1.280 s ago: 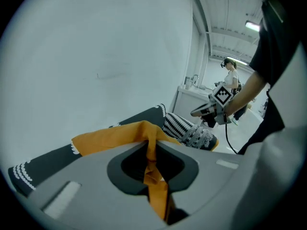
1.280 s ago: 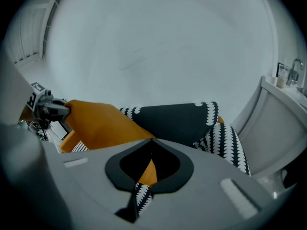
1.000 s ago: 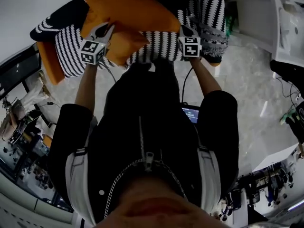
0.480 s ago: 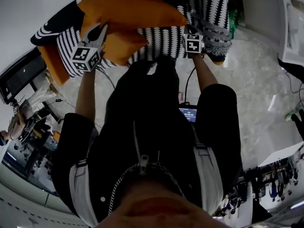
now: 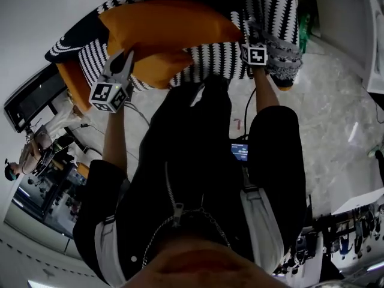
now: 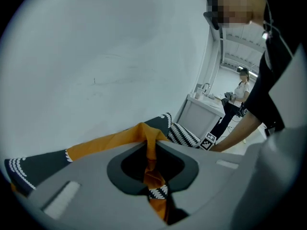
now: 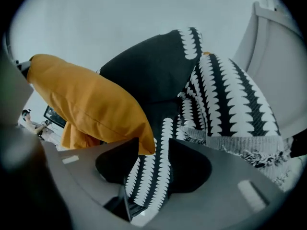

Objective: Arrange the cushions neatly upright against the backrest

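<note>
right hand-held gripper (image 7: 154,150) lower, jaws newly apart, striped fabric (image 7: 163,123) ungripped between them

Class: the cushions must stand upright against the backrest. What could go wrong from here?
1. The left gripper pinches only a thin fold at the corner of the orange cushion; it could slip free or sag.
2. The fingers of the right gripper have just been opening and grip nothing, striped fabric showing between them, so the striped cushion beside it may slump.

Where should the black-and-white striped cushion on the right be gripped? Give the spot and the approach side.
Probably its fringed lower hem, coming in from the front. The striped cushion stands with that thin hem nearest the front, so the jaws could easily pinch it. Its plump middle looks too thick to close on.
</note>
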{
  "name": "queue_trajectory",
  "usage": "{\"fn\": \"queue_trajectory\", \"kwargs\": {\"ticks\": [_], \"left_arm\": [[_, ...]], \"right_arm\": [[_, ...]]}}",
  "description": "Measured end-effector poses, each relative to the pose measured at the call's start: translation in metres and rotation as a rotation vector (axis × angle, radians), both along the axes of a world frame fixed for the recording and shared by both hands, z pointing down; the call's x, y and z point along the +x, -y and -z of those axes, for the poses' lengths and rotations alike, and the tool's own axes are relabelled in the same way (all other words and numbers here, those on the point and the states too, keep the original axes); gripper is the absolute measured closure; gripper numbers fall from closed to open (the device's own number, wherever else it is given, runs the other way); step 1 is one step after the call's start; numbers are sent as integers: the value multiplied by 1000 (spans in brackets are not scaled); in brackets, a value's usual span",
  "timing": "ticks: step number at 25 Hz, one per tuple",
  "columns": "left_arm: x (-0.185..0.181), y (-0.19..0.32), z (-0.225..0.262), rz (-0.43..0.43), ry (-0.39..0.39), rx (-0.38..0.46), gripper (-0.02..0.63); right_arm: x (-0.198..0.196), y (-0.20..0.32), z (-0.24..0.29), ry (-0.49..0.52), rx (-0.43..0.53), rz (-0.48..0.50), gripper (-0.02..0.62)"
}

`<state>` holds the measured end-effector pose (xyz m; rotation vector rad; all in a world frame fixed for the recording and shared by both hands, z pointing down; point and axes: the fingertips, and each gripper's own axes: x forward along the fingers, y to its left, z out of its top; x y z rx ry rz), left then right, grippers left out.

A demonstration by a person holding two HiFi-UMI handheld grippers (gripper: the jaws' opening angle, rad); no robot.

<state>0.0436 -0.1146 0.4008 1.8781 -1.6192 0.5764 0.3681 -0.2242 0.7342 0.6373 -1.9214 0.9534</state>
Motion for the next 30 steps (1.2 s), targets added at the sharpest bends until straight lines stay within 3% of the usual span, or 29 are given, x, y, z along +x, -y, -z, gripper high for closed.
{"fn": "queue_trajectory", "kwargs": {"ticks": [5, 7, 9, 17, 22, 30], "left_arm": [[-8, -11, 3, 24, -3, -8, 571], [-9, -14, 0, 30, -2, -9, 570], [-10, -17, 0, 37, 14, -9, 571], [-19, -23, 9, 75, 29, 28, 572], [-31, -31, 17, 143, -13, 59, 572], [-20, -12, 10, 176, -110, 99, 572]], "right_arm": [[-20, -21, -12, 14, -105, 91, 403], [-24, -24, -15, 3, -124, 98, 512], [-26, -27, -14, -1, -133, 90, 544], [-30, -10, 24, 56, -59, 52, 561], [-38, 13, 60, 76, 9, 33, 563], [-8, 77, 117, 64, 131, -85, 565]]}}
